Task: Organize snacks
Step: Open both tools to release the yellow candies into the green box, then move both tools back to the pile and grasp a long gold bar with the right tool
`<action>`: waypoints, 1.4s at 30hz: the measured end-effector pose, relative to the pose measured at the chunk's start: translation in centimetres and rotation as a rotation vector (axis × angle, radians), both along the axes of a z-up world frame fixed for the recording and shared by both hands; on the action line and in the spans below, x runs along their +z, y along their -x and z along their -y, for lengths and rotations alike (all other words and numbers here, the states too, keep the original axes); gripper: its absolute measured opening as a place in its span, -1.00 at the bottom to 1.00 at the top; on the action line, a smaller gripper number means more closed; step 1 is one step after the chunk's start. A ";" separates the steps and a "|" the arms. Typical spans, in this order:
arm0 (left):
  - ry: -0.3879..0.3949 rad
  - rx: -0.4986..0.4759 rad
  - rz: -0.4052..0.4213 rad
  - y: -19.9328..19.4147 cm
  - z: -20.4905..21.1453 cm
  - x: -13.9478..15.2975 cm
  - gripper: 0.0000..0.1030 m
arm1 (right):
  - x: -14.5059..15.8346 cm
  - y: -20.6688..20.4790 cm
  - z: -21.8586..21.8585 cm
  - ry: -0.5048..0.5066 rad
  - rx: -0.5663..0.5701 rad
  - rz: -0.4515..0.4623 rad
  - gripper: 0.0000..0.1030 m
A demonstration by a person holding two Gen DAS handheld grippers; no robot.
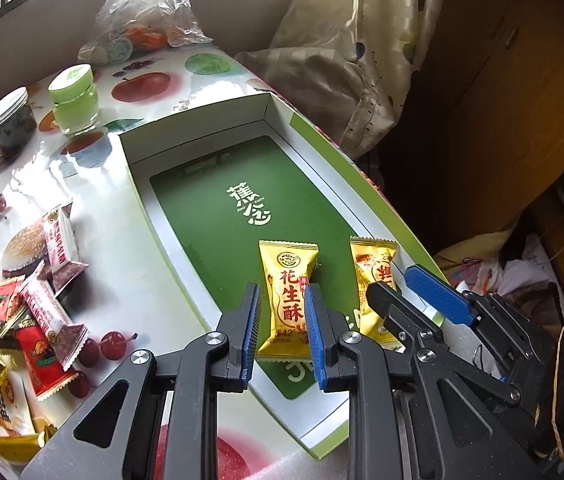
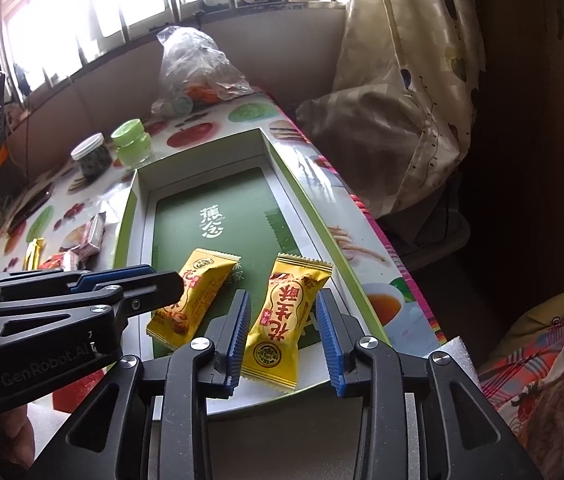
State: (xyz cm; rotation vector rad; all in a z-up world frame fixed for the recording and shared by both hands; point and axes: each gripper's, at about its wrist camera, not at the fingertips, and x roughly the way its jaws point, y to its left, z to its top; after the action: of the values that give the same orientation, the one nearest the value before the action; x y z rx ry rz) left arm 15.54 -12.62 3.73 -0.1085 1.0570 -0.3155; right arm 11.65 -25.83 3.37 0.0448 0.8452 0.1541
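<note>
Two yellow peanut-crisp packets lie in a shallow green-and-white box [image 1: 202, 152] [image 2: 138, 200] at its near end. My left gripper [image 1: 282, 312] is open, its blue pads either side of the left packet [image 1: 287, 300], not pinching it. My right gripper [image 2: 283, 320] is open around the right packet [image 2: 282, 320], which also shows in the left wrist view [image 1: 371, 280]. The left packet shows in the right wrist view [image 2: 194, 292] beside the left gripper's fingers [image 2: 130, 276]. Both packets rest on the box floor.
A pile of red, pink and gold wrapped snacks [image 1: 38, 304] lies on the fruit-print table left of the box. Two jars [image 1: 74, 100] [image 1: 12, 120] and a plastic bag [image 1: 146, 12] stand at the far end. The table's right edge drops off beside a curtain [image 2: 401, 100].
</note>
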 end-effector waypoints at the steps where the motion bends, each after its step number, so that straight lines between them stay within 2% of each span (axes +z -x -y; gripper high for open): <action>1: -0.005 0.001 0.007 0.2 -0.1 0.2 -0.49 | 0.1 0.1 0.0 0.002 -0.003 0.004 -0.31; 4: 0.002 0.007 0.019 0.8 -0.5 0.7 -0.28 | 0.5 0.6 -0.2 0.004 -0.007 0.015 -0.24; 5: 0.003 0.012 0.023 1.0 -0.7 0.9 -0.28 | 0.7 0.8 -0.2 0.005 -0.010 0.019 -0.23; 16: -0.027 0.050 0.084 4.0 -2.5 2.4 -0.27 | 2.2 3.2 -1.4 0.004 -0.002 0.056 -0.15; 23: -0.033 0.091 0.092 5.6 -4.4 2.4 -0.27 | 2.9 4.6 -2.2 -0.001 0.002 0.075 -0.14; 36: -0.061 0.186 0.128 9.4 -9.2 2.2 -0.26 | 3.1 6.7 -5.9 -0.013 0.096 0.099 -0.14; 38: -0.061 0.199 0.126 9.8 -10.0 2.0 -0.16 | 3.0 7.0 -6.8 -0.016 0.128 0.103 -0.13; 39: -0.061 0.207 0.125 10.1 -10.5 1.9 0.07 | 2.9 7.1 -7.3 -0.015 0.141 0.103 -0.13; 40: -0.062 0.220 0.123 10.4 -11.0 1.7 0.17 | 2.9 7.2 -7.7 -0.015 0.156 0.103 -0.13; 42: -0.064 0.244 0.116 11.0 -12.1 1.4 0.18 | 2.6 7.3 -8.9 -0.013 0.187 0.099 -0.13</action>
State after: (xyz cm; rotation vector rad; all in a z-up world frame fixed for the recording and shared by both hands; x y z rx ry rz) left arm 4.56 -0.49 5.14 -0.1585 0.9262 -0.0661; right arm 4.37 -16.97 6.00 -0.0300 0.7492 0.3347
